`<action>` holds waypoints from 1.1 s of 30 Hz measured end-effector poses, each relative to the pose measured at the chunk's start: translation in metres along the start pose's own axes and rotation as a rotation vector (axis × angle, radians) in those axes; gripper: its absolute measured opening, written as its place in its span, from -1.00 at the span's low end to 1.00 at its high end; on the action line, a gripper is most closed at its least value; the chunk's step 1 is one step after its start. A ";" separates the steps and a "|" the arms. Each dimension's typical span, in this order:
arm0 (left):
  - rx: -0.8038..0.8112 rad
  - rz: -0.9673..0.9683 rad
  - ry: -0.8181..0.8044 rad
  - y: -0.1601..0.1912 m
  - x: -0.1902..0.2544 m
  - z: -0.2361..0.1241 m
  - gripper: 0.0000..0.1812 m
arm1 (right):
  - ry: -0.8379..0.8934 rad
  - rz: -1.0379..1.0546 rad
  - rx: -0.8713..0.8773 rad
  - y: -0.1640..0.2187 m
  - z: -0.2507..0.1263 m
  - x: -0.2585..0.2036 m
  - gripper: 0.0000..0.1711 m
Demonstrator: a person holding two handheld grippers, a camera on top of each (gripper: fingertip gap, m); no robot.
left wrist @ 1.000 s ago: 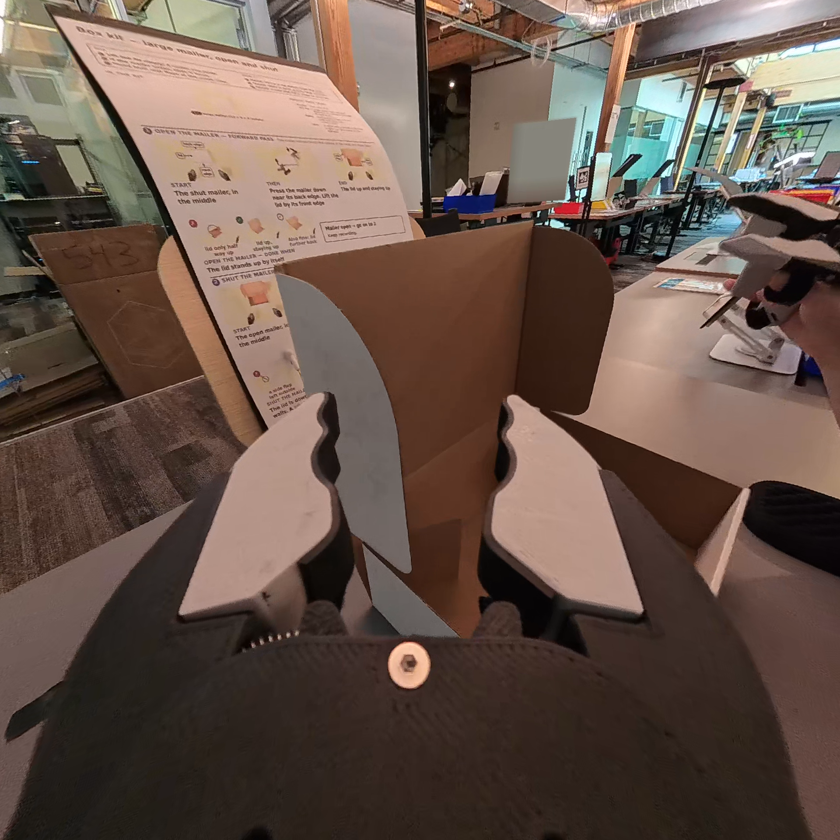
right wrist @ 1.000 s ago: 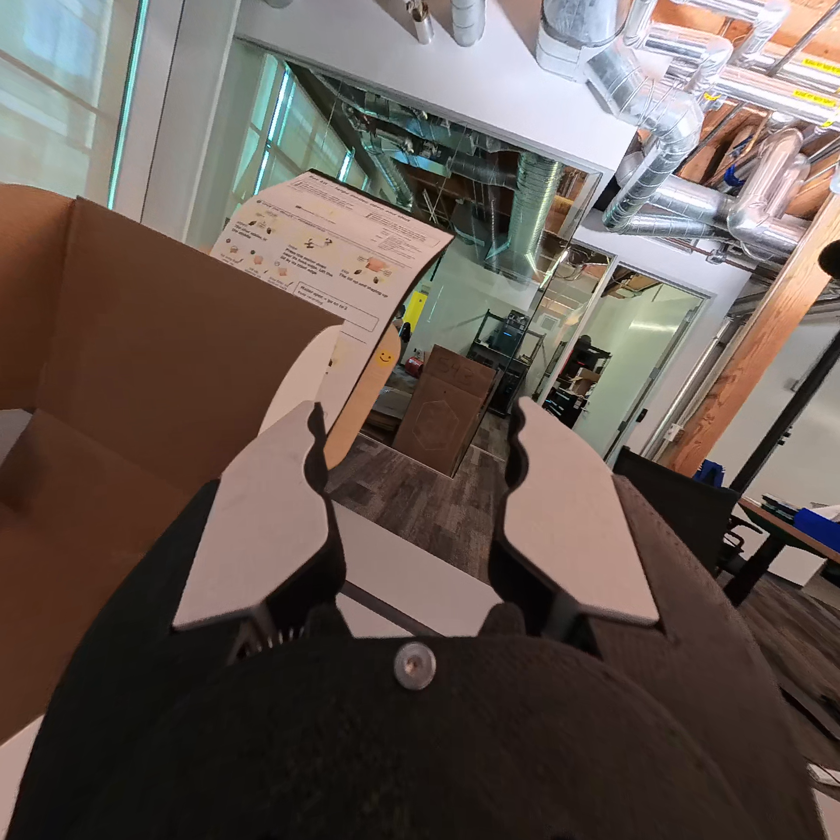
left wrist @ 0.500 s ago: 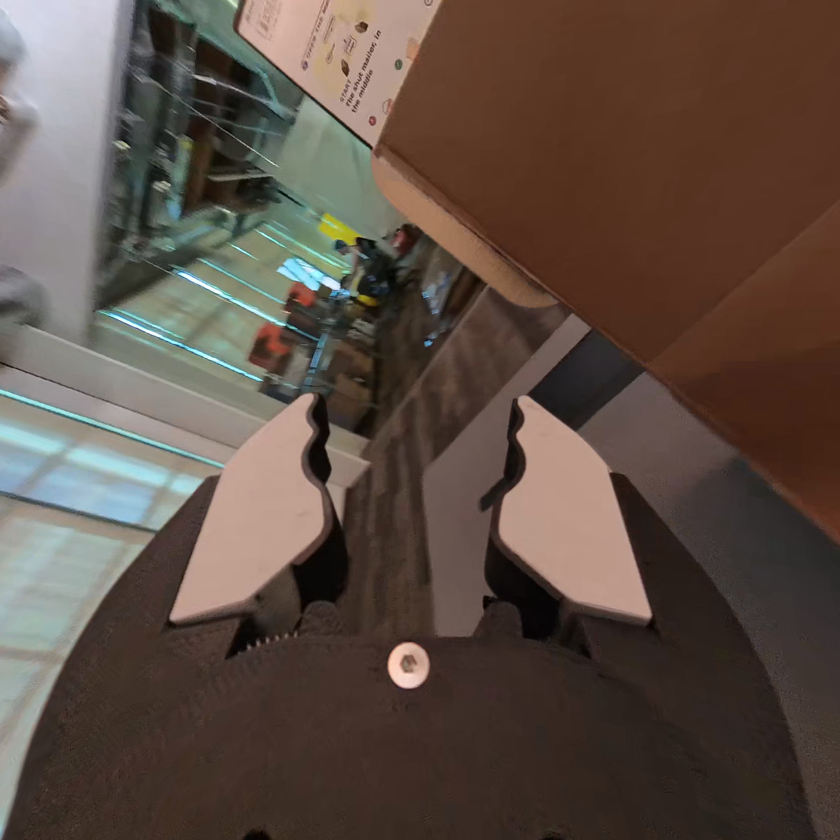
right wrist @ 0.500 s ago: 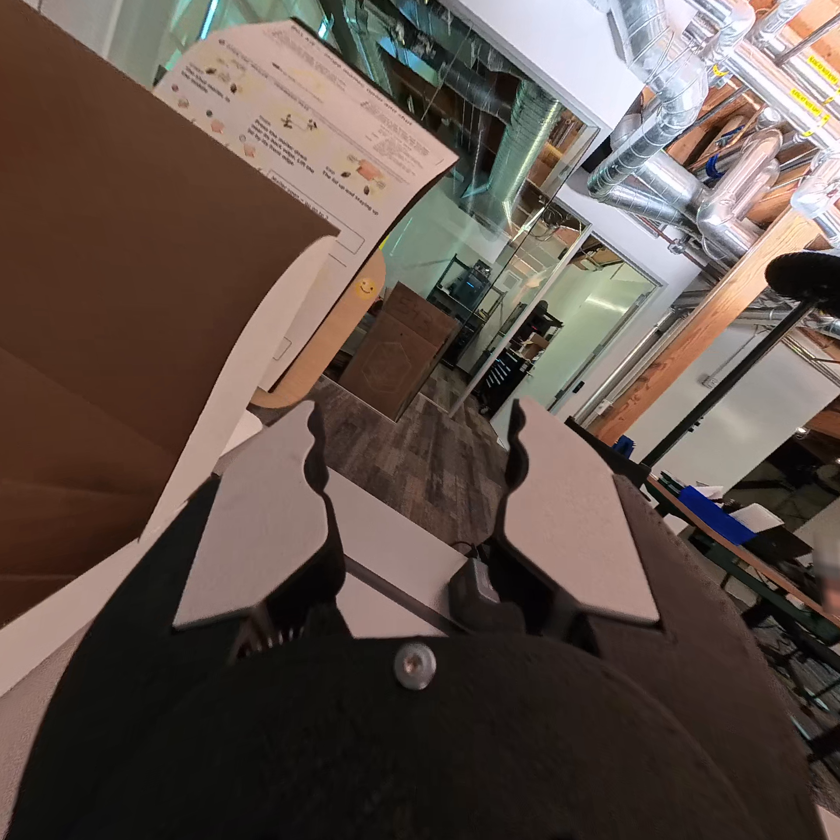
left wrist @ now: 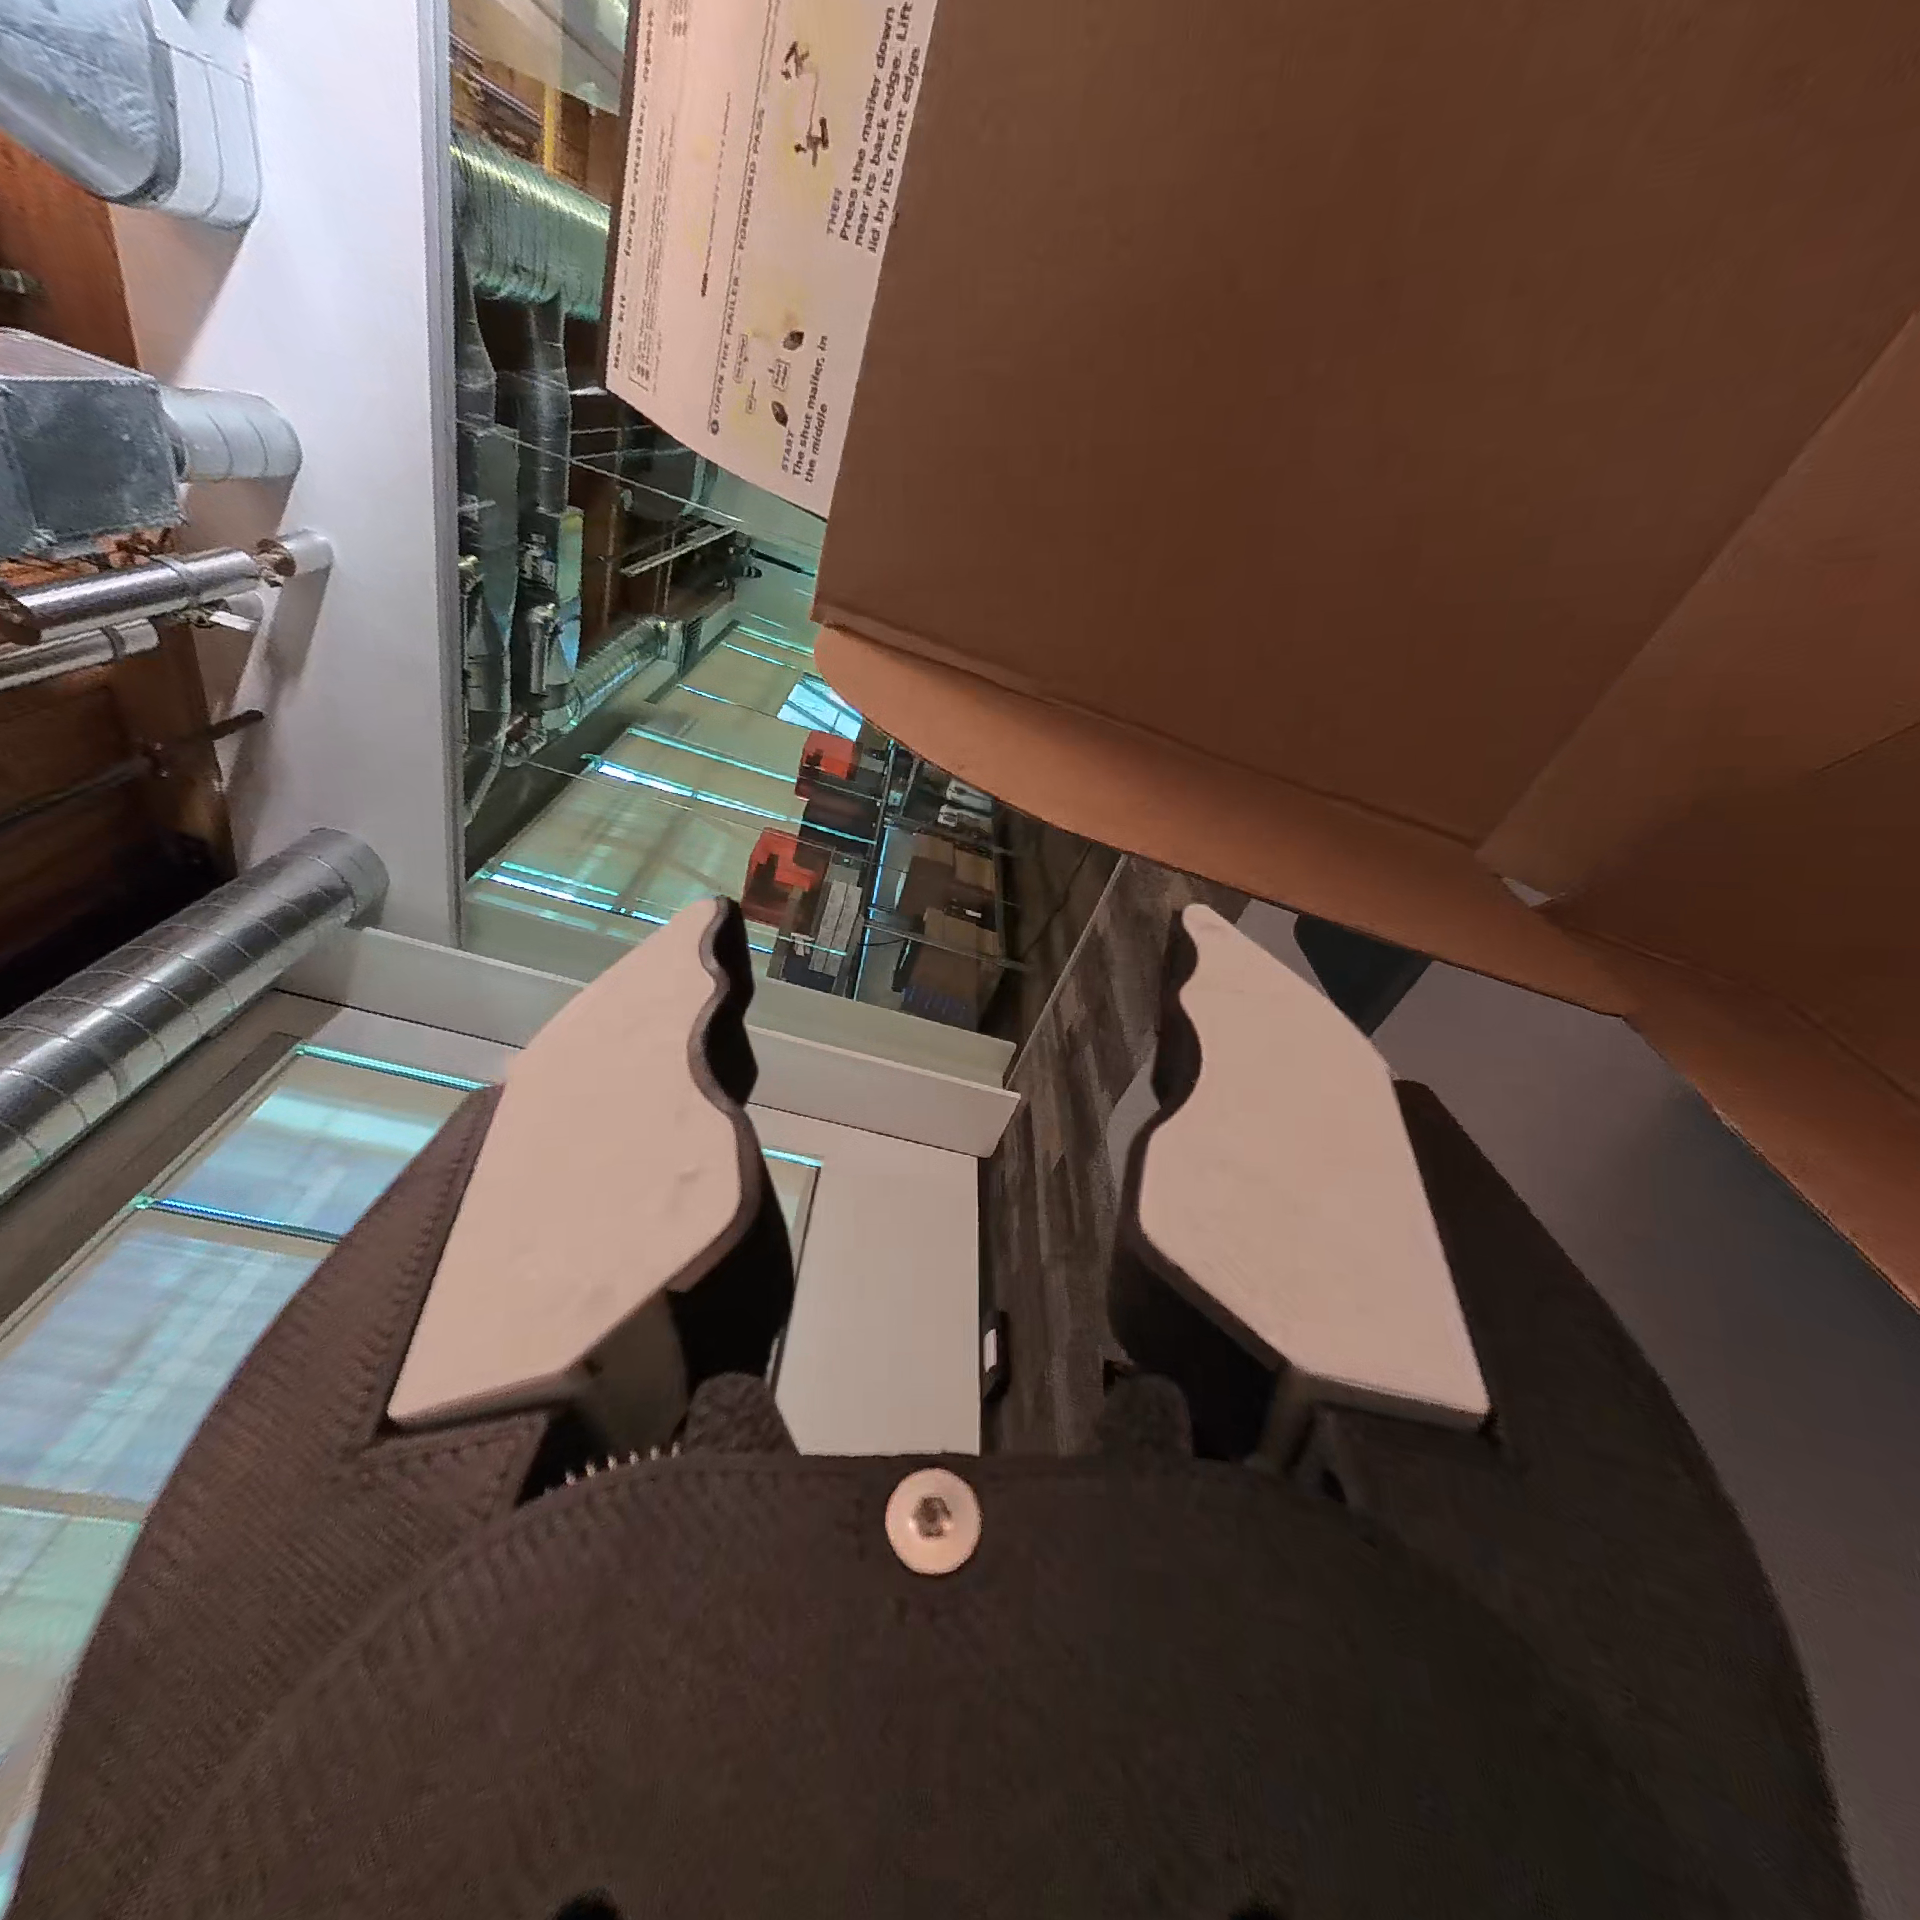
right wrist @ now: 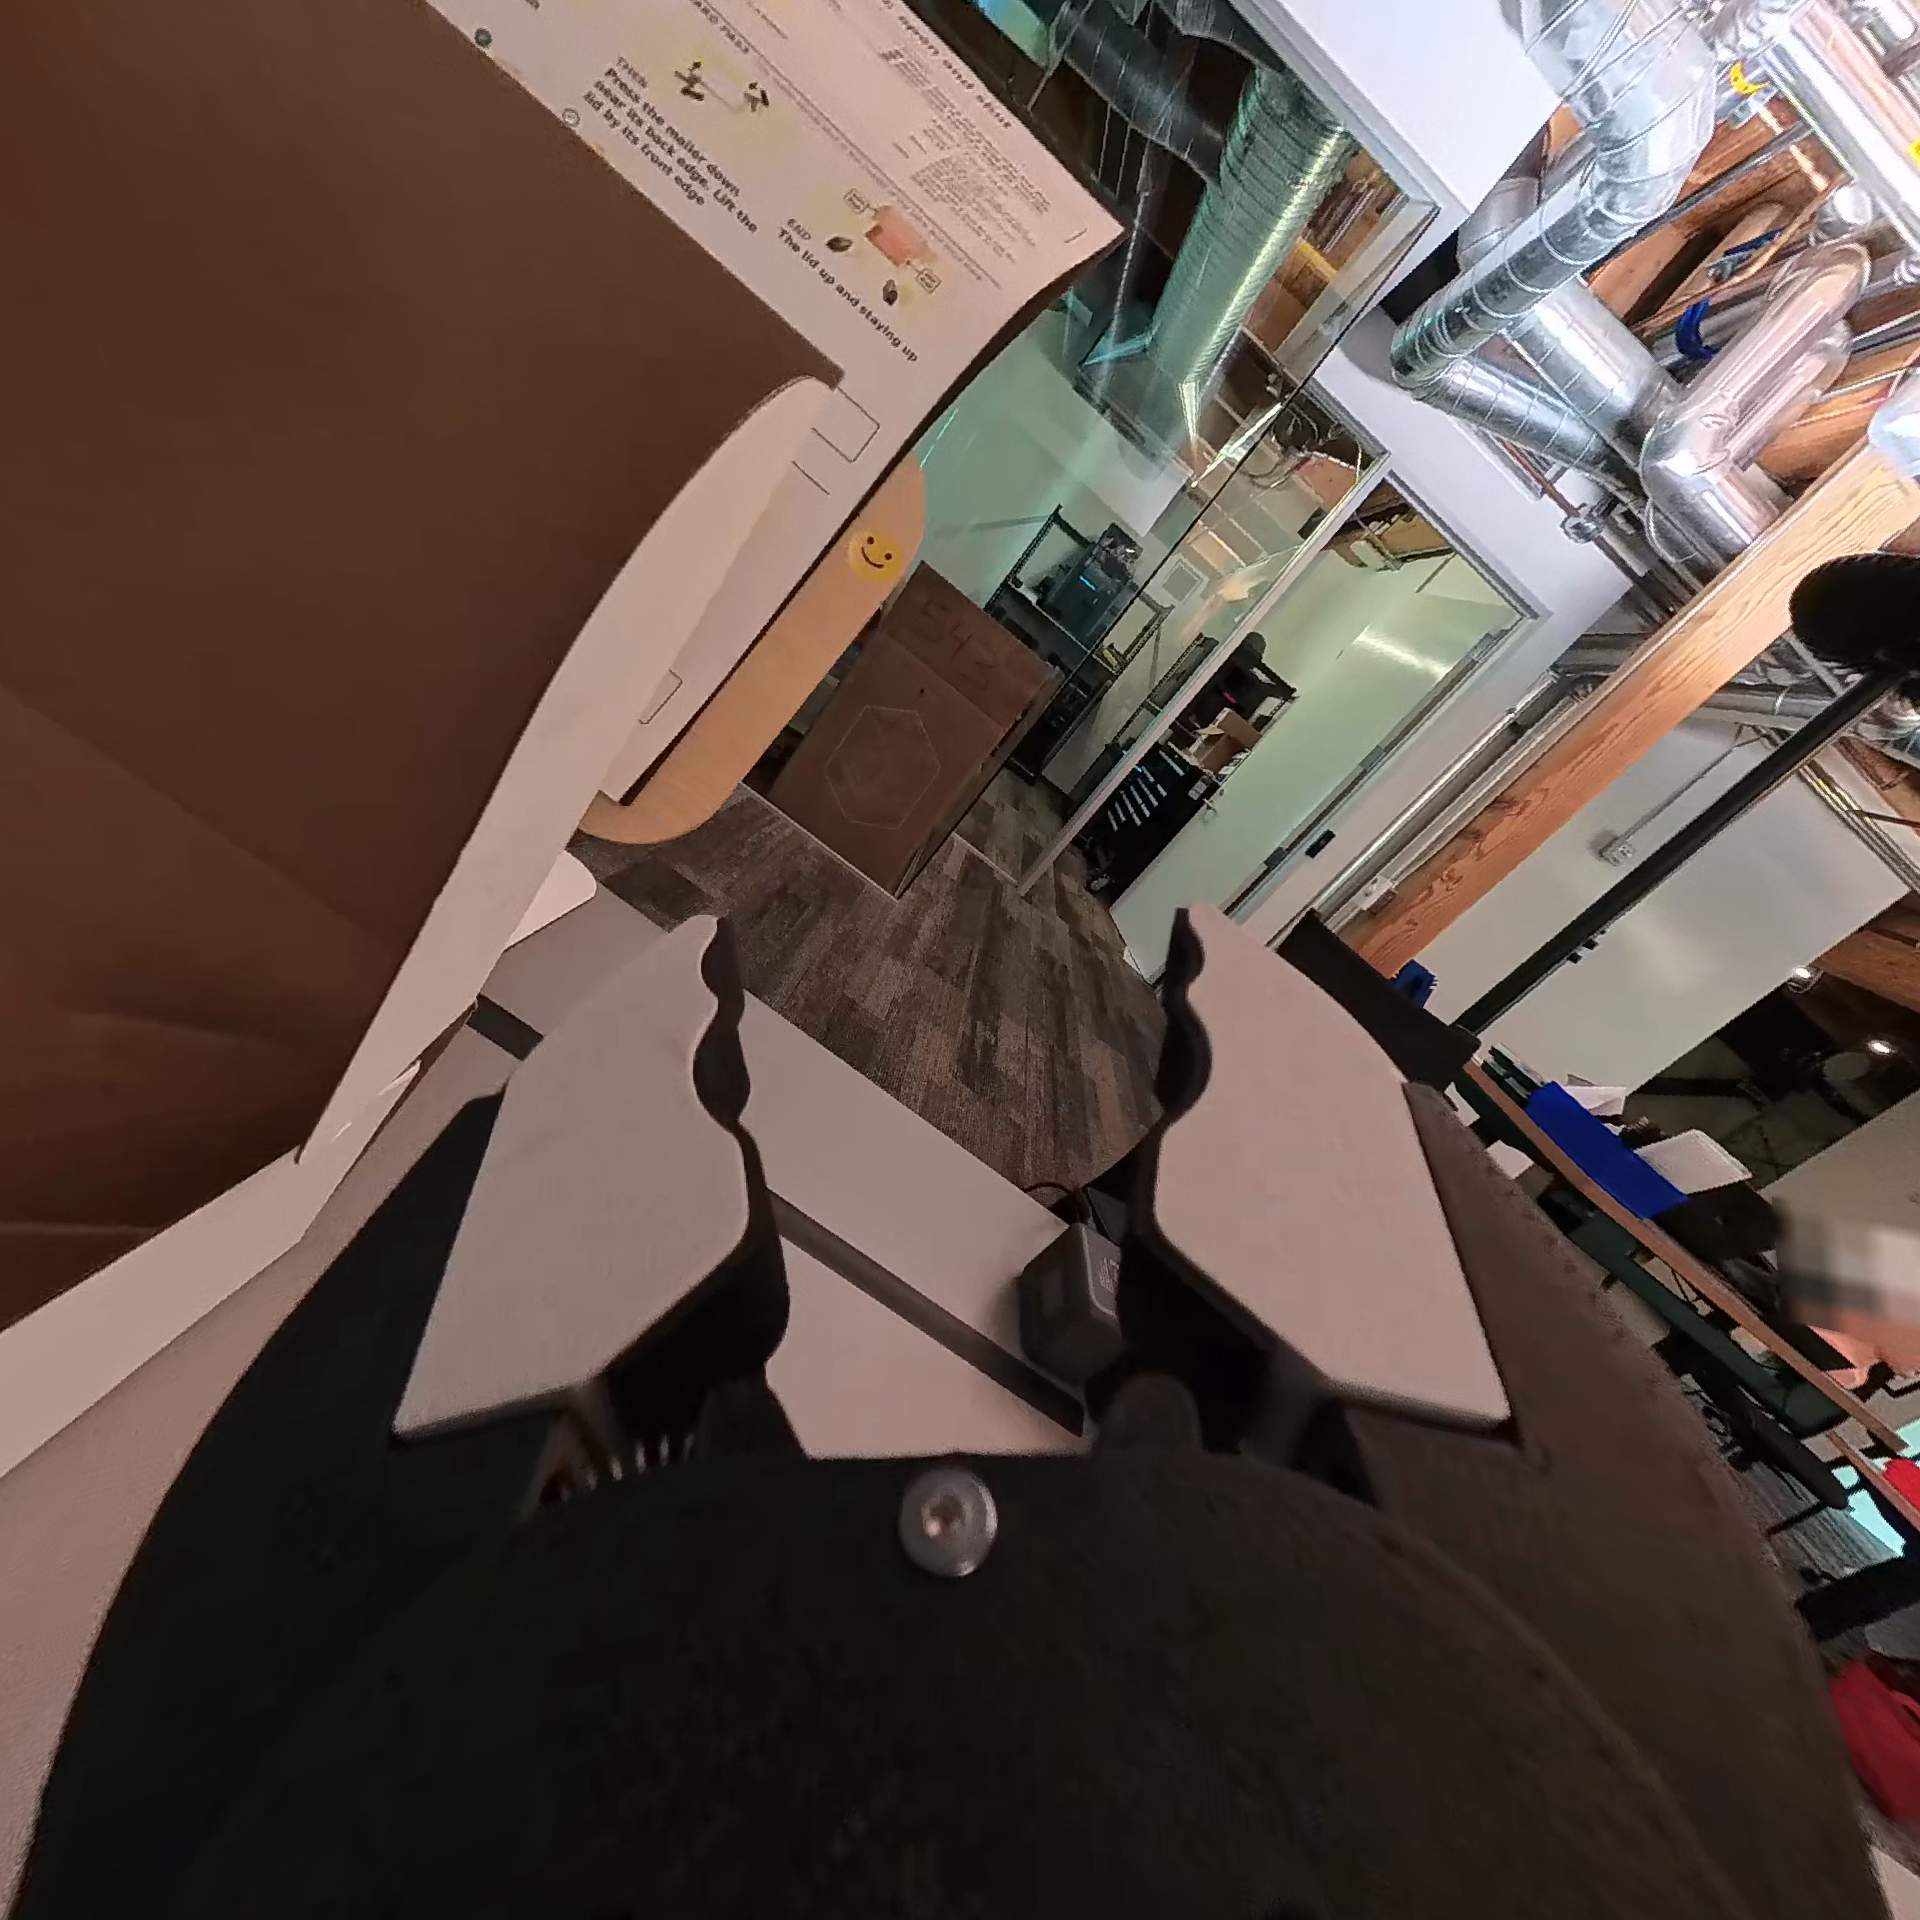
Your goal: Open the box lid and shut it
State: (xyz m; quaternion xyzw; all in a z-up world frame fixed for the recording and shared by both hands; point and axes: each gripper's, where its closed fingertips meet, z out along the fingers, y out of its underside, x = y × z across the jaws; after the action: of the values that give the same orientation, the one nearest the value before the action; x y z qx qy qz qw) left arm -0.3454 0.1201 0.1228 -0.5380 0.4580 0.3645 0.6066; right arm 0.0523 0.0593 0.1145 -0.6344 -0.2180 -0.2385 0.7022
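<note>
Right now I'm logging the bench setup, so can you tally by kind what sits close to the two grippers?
Cardboard box with its lid up: 1
Printed instruction sheet: 1
Wooden board behind the sheet: 1
Small black device on the table: 1
Grippers, jaws apart and empty: 2, the left and the right
Total: 6

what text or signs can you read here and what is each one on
I do not copy out wording; these things bear it.
Printed instruction sheet behind the open box: headings, steps and small pictures.
Far brown carton: handwritten marks and a hexagon outline.
Yellow sticker on the wooden board: a smiley face, no words.
The box itself: none visible.
</note>
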 end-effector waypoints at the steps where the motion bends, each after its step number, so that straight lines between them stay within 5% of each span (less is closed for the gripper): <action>1: 0.000 -0.019 0.011 0.002 0.000 0.001 -0.17 | -0.001 -0.001 0.000 0.000 0.000 -0.001 -0.08; 8: 0.021 -0.396 0.075 0.019 -0.019 0.003 -0.23 | -0.045 0.115 0.034 0.000 0.003 -0.005 -0.08; 19: 0.426 -1.200 0.520 -0.005 -0.037 -0.018 -0.26 | -0.109 0.373 0.148 -0.019 -0.004 -0.002 -0.12; 33: 0.260 -1.219 0.632 -0.007 0.020 0.025 -0.16 | -0.332 0.471 0.108 -0.020 0.018 -0.080 -0.33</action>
State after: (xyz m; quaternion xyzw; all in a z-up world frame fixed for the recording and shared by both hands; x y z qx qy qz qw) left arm -0.3282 0.1422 0.1058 -0.7024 0.2688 -0.2724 0.6002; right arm -0.0234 0.0805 0.0828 -0.6596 -0.1888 0.0500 0.7258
